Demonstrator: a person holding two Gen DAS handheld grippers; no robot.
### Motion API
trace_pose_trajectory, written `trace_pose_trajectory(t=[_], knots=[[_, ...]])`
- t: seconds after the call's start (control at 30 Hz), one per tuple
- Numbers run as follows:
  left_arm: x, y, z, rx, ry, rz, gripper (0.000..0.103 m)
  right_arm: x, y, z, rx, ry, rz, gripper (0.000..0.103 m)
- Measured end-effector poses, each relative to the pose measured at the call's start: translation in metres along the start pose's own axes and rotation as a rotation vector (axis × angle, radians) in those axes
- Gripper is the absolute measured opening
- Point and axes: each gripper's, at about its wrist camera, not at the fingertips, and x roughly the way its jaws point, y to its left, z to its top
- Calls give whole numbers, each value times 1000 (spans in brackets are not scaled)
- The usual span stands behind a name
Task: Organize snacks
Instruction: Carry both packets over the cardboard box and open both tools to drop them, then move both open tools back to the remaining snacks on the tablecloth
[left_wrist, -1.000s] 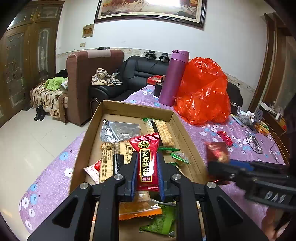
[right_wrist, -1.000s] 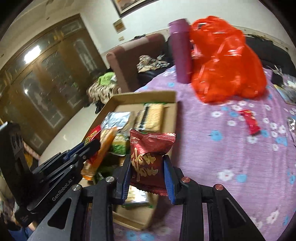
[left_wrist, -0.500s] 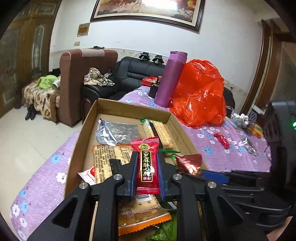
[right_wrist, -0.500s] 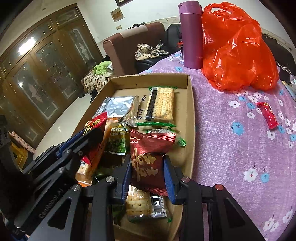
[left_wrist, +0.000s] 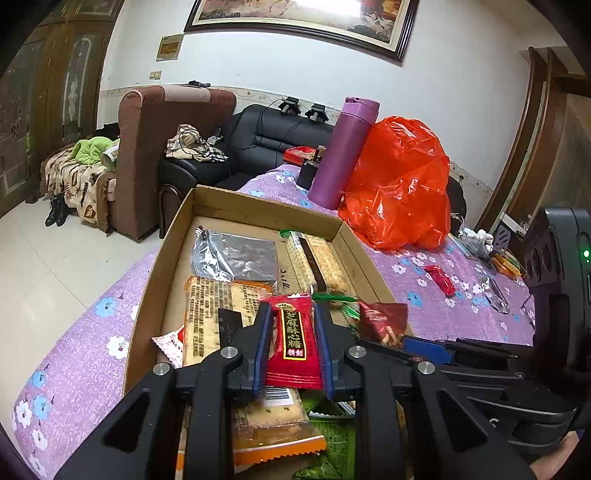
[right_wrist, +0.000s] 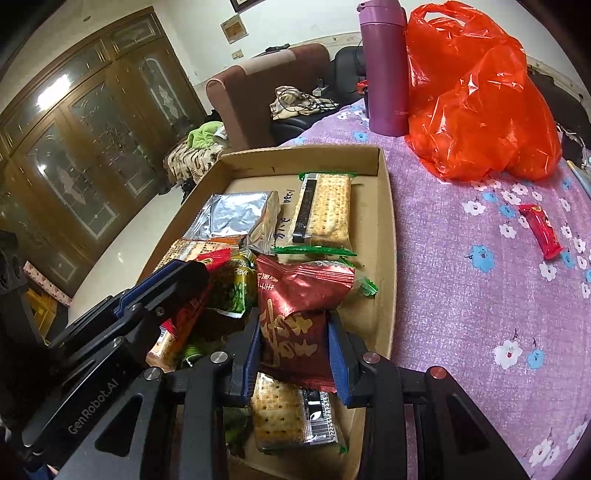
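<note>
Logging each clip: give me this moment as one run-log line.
left gripper: shut on red candy packet | right gripper: shut on dark red snack packet | both over cardboard box

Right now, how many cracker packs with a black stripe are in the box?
2. One clear, green-edged cracker pack with a black stripe lies at the far end of the brown cardboard box; another lies nearest, under the right tool. More may be hidden.

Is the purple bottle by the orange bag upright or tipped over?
Upright. The purple bottle stands on its base on the floral tablecloth, lid on top, beside the orange bag.
</note>
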Motion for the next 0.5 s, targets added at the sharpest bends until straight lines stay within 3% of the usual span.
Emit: trace_pose_trajectory(t=[0.5], knots=[[-10, -10, 4, -15, -6, 13, 31, -31, -8, -8, 13, -46, 55, 44]])
